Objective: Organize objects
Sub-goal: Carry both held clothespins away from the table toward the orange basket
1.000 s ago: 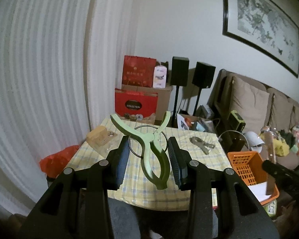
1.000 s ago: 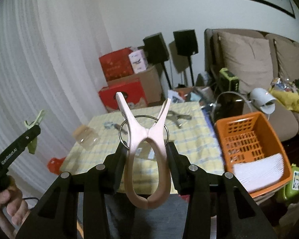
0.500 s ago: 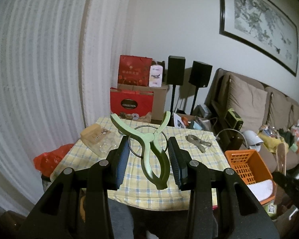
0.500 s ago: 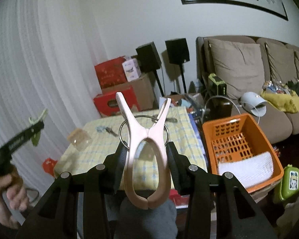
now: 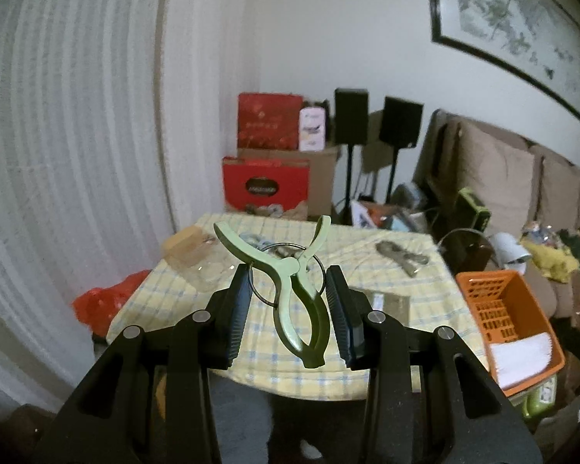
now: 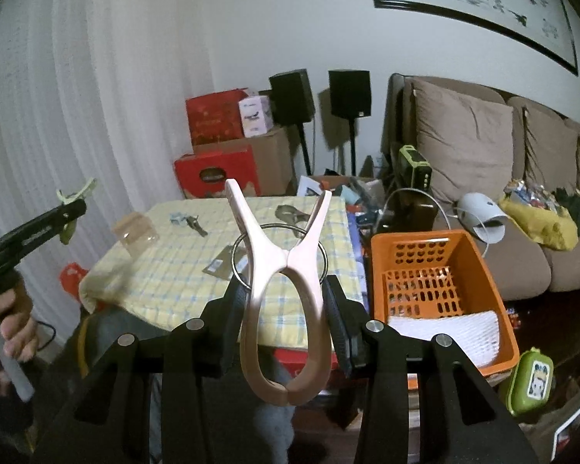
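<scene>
Above the near edge of the checked table (image 6: 174, 270), the left gripper (image 5: 288, 301) is clamped on a green clip (image 5: 294, 278) and the right gripper (image 6: 286, 309) on a pink clip (image 6: 286, 294) (both mid-carry). Next, I'd guess, comes choosing a spot, perhaps the orange basket (image 6: 483, 270).

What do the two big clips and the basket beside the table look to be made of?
Green clip: matte moulded plastic, one flat colour, with a thin grey ring, probably metal wire.
Pink clip: the same kind, smooth pale plastic with a soft sheen.
Orange basket: rigid plastic, judging by its punched holes and even, glossy colour.
</scene>
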Demonstrator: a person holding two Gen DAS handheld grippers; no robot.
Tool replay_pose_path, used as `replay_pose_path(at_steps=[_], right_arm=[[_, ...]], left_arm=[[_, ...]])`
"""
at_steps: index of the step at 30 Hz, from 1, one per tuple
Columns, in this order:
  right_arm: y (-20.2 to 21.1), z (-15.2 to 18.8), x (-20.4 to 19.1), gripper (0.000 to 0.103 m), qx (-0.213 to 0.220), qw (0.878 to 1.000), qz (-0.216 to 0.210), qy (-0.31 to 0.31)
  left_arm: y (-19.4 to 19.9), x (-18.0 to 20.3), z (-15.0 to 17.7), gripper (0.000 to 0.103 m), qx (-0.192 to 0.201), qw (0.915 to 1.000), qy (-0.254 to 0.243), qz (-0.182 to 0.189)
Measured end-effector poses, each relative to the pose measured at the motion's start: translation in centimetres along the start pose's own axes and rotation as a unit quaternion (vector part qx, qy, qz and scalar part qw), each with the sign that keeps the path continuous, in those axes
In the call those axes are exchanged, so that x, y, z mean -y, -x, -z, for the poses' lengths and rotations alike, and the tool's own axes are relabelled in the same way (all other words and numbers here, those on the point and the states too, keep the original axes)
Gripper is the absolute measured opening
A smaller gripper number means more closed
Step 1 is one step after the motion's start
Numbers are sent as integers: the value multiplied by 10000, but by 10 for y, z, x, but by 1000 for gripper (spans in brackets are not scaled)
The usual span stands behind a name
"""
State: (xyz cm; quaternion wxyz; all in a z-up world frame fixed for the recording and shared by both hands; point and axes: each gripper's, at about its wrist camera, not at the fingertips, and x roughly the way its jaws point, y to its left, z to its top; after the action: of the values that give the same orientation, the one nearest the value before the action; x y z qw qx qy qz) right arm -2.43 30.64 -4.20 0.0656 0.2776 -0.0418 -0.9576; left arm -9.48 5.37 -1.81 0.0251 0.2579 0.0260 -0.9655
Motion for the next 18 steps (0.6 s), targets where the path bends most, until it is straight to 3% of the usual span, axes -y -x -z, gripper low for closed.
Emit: replay_pose_path(at_steps=[6, 12, 18], right_arm=[[-22, 9, -5, 41, -240, 9991, -91, 343], [-28, 0, -9, 41, -98, 9980, -241, 568], [-19, -20, 22, 41, 187, 9995, -124, 236]], left_arm=[[1, 6, 7, 36, -11, 9999, -35, -116], [-11, 10, 6, 36, 8, 9988, -72, -482], [-16, 12, -1, 36, 134, 9979, -88, -627]])
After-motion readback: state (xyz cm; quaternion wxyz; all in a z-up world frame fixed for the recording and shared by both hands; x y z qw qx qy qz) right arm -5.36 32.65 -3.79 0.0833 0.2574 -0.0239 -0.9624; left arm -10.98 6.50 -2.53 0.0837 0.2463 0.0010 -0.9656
